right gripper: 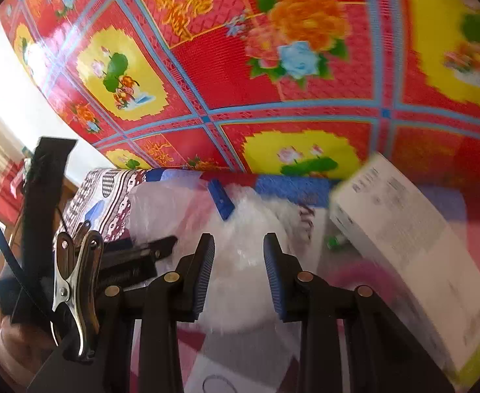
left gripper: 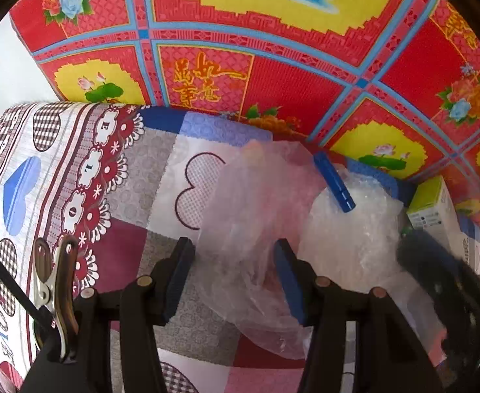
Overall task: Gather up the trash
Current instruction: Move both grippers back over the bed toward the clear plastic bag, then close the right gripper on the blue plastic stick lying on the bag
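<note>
A plastic bag (left gripper: 256,229) lies on the bed (left gripper: 76,180), with bubble wrap (left gripper: 354,235) just to its right. A clip (left gripper: 333,181) rests on the wrap's far edge. A box (left gripper: 436,206) stands farther right. A mat (left gripper: 272,49) rises behind them.

Both fisheye views are brightly and evenly lit by daylight, with strong barrel distortion and dark vignetted corners. In the right wrist view, pale glare washes the red floral mat (right gripper: 272,75) at upper left, beside an overexposed white wall (right gripper: 17,104). Motion blur smears the white carton (right gripper: 410,249) and the bubble wrap (right gripper: 240,262). The left wrist view is sharper; only the dark object (left gripper: 449,281) at lower right is blurred.
</note>
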The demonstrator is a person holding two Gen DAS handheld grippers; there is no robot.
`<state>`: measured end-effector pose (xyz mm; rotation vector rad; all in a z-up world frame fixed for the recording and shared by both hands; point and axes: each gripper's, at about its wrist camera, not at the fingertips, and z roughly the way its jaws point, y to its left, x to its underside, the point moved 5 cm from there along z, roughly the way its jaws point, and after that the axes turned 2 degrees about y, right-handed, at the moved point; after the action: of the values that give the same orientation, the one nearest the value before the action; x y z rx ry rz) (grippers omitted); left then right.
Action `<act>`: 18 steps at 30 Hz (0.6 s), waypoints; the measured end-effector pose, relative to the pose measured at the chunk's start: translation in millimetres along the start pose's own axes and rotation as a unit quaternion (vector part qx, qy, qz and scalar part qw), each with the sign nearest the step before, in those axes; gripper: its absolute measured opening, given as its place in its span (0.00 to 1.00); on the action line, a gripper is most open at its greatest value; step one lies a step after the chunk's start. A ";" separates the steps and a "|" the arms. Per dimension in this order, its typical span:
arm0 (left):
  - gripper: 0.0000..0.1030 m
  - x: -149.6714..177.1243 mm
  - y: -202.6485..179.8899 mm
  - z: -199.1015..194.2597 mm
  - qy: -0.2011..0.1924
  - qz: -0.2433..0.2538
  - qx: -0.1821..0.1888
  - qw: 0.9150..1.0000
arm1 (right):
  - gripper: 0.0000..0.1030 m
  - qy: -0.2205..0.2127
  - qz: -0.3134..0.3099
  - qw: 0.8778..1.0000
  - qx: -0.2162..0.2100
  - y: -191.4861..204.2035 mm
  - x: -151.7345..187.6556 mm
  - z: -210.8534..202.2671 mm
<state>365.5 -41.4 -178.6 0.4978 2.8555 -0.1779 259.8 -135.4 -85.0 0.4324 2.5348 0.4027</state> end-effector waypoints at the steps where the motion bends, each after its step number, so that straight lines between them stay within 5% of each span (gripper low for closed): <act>1: 0.53 0.9 -0.1 -1.1 -0.002 0.000 0.001 1.000 | 0.31 0.003 -0.002 1.000 -0.003 1.2 -3.3 3.9; 14: 0.53 16.0 24.1 -17.3 -0.008 -0.020 0.004 1.000 | 0.31 0.044 -0.067 0.997 -0.006 23.2 -21.5 55.1; 18: 0.53 18.4 30.9 -21.5 -0.012 -0.025 0.005 1.000 | 0.31 0.024 -0.078 0.997 -0.011 32.3 -25.9 44.7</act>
<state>354.8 -3.2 -164.9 0.4231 2.8466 -0.2071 312.4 -107.4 -97.8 0.2179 2.5867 0.3856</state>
